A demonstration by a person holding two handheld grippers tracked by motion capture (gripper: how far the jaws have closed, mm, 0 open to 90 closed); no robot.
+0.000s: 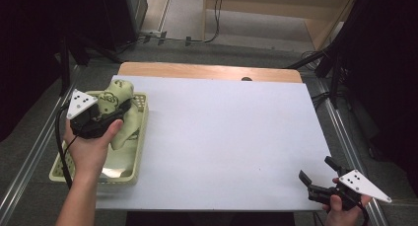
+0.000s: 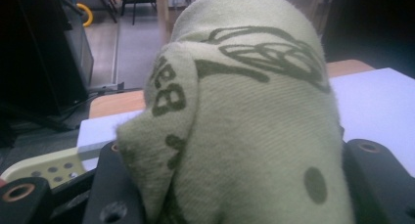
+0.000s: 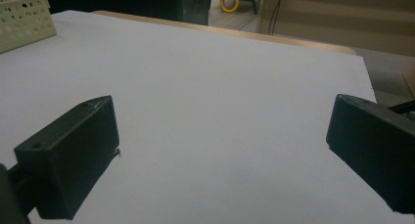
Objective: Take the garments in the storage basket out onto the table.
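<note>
Over the pale yellow perforated plastic basket at the table's left edge, the left gripper is clamping a bunched pale green printed cloth, hiding its lower folds; dark lettering is showing, unreadable. Near the bottom right corner, the right gripper is resting wide, empty.

The cloth is pale green with dark olive lettering, line drawing and a dot. The perforated basket is pale yellow. The table top is white, its far edge light wood.
</note>
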